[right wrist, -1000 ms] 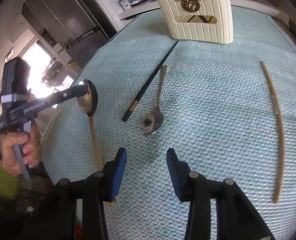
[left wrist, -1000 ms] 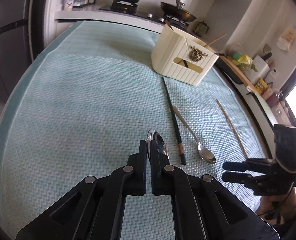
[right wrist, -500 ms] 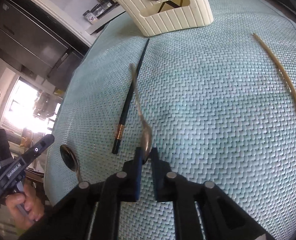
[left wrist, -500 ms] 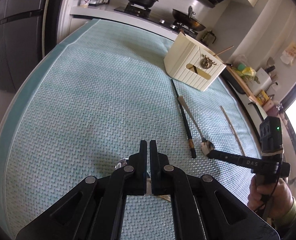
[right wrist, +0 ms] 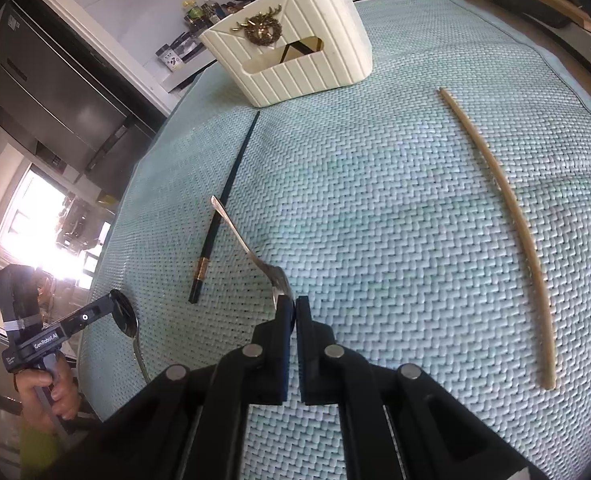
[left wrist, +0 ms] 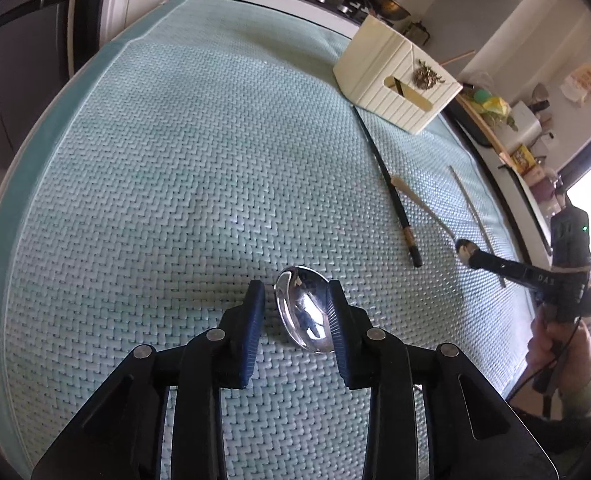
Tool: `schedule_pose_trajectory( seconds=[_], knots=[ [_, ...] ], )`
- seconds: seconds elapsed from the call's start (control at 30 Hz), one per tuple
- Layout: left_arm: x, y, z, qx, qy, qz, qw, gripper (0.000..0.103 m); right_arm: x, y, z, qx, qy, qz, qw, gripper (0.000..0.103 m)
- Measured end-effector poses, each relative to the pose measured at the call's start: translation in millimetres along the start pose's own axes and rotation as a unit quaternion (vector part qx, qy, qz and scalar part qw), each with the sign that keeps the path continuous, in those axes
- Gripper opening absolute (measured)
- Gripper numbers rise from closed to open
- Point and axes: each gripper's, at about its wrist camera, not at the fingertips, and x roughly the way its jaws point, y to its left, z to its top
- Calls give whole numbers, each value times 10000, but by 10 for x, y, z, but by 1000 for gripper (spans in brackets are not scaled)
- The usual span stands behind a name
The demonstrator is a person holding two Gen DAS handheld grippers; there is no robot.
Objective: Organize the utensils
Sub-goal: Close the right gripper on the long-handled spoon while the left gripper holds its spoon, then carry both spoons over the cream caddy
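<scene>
My left gripper (left wrist: 293, 312) is open over a large steel spoon (left wrist: 305, 314) that lies on the teal mat, its bowl between the fingers. It also shows in the right wrist view (right wrist: 127, 318). My right gripper (right wrist: 294, 312) is shut on the bowl of a smaller steel spoon (right wrist: 247, 250), whose handle is tilted up off the mat; it also shows in the left wrist view (left wrist: 423, 206). A cream utensil holder (right wrist: 295, 64) with a deer emblem stands at the far end of the mat. A black chopstick (right wrist: 223, 216) and a wooden chopstick (right wrist: 507, 224) lie on the mat.
The teal woven mat (left wrist: 155, 160) covers the table. Behind it are a stove with a pot and a wok (left wrist: 375, 0), a counter with bottles, and a dark fridge (right wrist: 47, 92) at the left. A shelf with jars runs along the right side.
My left gripper has opened and let the large spoon down on the mat. My right gripper stays shut on the small spoon and has lifted its handle.
</scene>
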Motion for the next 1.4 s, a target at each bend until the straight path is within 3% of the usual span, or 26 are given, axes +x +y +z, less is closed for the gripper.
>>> schedule_pose_trajectory(
  seconds=[0.1,0.13,0.2,0.63,0.97,1.4],
  knots=[
    [61,-34,7,14,-27,-21,10000,26,-62,-86,1,-22,-24,-23,10000,3],
    [73,-46,15,22,-17,-22,10000,11,-67,-88,7,-53,-23,-43,10000,3],
    [72,-74,35,21,-39,-76,10000,5,-104,-94,2,-151,-59,-100,9998,3],
    [-587,-600,290,489,-915,257,9943,2,-719,-16,176,-790,-665,-360,9940,3],
    [-898,-870,522,722,-1360,421,9872,2,-1184,29,317,-1335,-986,-598,9843,3],
    [-1349,-1121,1218,960,-1859,447,9769,2,-1835,313,984,-2069,-1503,-813,9633,3]
  ],
)
